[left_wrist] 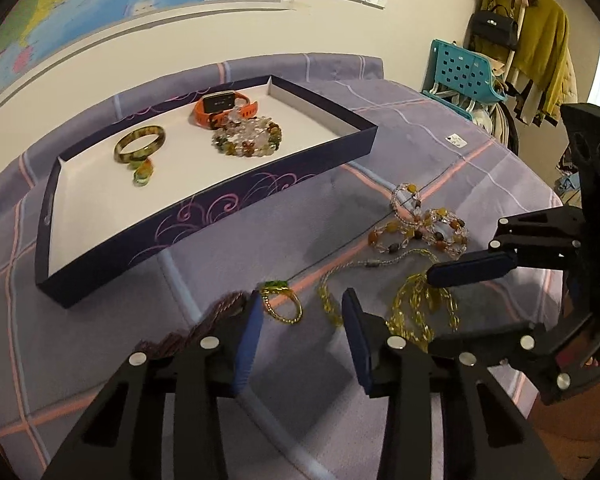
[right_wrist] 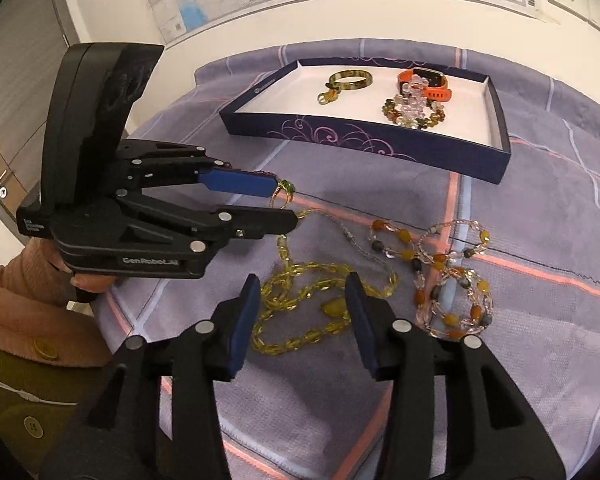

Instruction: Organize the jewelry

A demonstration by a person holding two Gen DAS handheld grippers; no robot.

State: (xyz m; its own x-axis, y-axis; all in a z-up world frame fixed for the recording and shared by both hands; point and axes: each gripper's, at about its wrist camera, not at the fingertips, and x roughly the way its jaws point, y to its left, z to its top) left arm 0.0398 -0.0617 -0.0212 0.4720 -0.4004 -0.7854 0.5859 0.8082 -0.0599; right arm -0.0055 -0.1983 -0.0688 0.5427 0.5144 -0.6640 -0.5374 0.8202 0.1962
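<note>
A dark blue tray (left_wrist: 220,208) (right_wrist: 360,136) with a white floor holds a green bangle (left_wrist: 140,144), an orange watch (left_wrist: 224,108) and a beaded bracelet pile (left_wrist: 246,138). On the purple cloth in front, a gold bracelet with a green stone (left_wrist: 280,300) (right_wrist: 286,190) lies between the jaws of my left gripper (left_wrist: 302,304) (right_wrist: 286,202), which is open. My right gripper (right_wrist: 303,284) (left_wrist: 430,310) is open over a yellow bead necklace (right_wrist: 300,308) (left_wrist: 416,312); its pads do not press on it. A mixed amber and clear bead necklace (right_wrist: 452,276) (left_wrist: 420,228) lies to the right.
A dark red tassel cord (left_wrist: 204,320) lies by the left finger. A turquoise chair (left_wrist: 464,72) and hanging clothes (left_wrist: 540,40) stand past the table's right edge. A map covers the wall. A person's sleeve (right_wrist: 12,300) is at the near left.
</note>
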